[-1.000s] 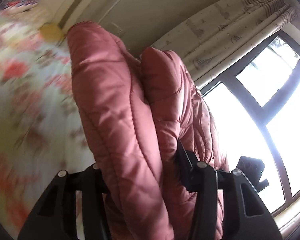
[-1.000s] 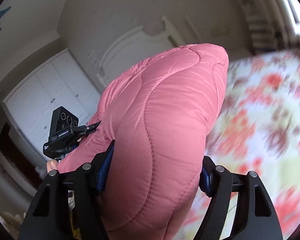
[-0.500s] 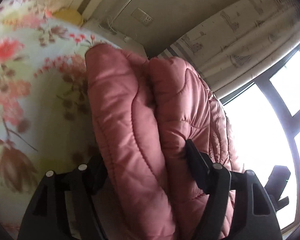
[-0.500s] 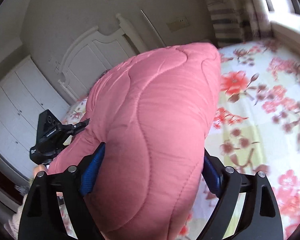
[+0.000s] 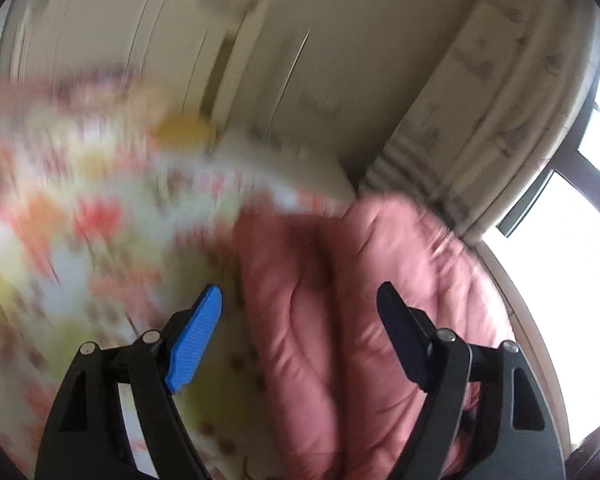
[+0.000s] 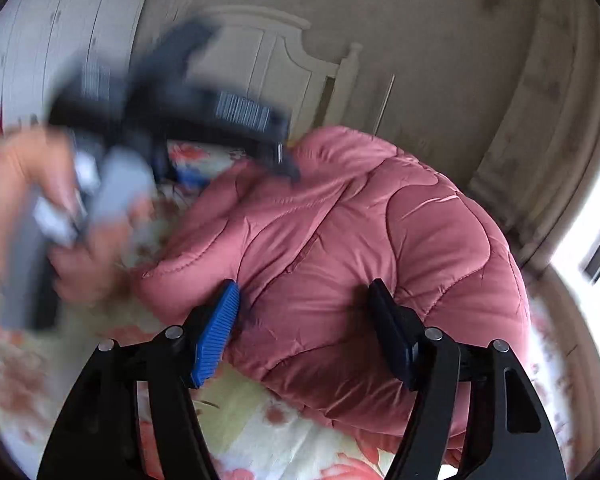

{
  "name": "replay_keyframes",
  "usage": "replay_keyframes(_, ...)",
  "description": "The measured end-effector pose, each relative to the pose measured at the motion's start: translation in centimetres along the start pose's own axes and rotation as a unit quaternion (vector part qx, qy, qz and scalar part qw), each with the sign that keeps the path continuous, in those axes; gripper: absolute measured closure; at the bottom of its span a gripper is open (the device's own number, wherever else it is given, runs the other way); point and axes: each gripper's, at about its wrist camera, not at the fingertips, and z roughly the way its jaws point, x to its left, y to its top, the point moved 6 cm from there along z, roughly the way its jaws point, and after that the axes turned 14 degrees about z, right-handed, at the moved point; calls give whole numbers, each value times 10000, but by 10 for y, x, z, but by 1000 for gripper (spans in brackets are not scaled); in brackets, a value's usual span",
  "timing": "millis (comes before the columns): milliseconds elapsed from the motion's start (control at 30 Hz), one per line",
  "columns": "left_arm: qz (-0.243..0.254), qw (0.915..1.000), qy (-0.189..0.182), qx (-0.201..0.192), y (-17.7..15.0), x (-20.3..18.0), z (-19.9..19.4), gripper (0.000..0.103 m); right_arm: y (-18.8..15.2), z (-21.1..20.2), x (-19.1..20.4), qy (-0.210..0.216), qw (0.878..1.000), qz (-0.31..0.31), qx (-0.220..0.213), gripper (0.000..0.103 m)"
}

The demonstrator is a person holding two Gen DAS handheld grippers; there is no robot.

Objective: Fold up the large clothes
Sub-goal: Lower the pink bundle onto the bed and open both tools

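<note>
**Both grippers off the jacket, bundle down on the bed**

Pink quilted jacket (image 6: 340,264) lies bunched in a puffy, loosely folded heap on the floral bed (image 6: 260,432), toward the window side.

Left gripper (image 5: 300,316): fingers spread and have just been opening. Blue pad (image 5: 196,340) sits clear over the sheet, not touching cloth. The jacket (image 5: 340,300) runs between the fingers and on toward the curtain (image 5: 480,100); I can't tell if the dark right-hand finger brushes it. No pinch.

Right gripper (image 6: 304,324): fingers apart, have just been closing a bit. The jacket bulges up between and beyond them, but the pads don't look pressed in; contact on the blue pad (image 6: 216,336) is hard to call. Reads as released.

The person's hand (image 6: 60,220) holding the left gripper is blurred at the left of the right wrist view, at the jacket's left end.

Key relation: the jacket sits dead ahead of and just below both sets of fingers. Its long axis seems to run left-right across the right wrist view. The right gripper looks nearer the bulk; the left is at one end. Next is probably a re-grab of an edge or a flattening press.
</note>
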Motion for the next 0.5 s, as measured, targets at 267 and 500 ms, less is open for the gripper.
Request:
replay_keyframes(267, 1812, 9820, 11, 541, 32, -102, 49, 7, -5, -6, 6, -70, 10000, 13, 50, 36)
replay_keyframes(500, 1331, 9824, -45, 1312, -3, -77, 103, 2, -12, -11, 14, -33, 9997, -144, 184, 36)
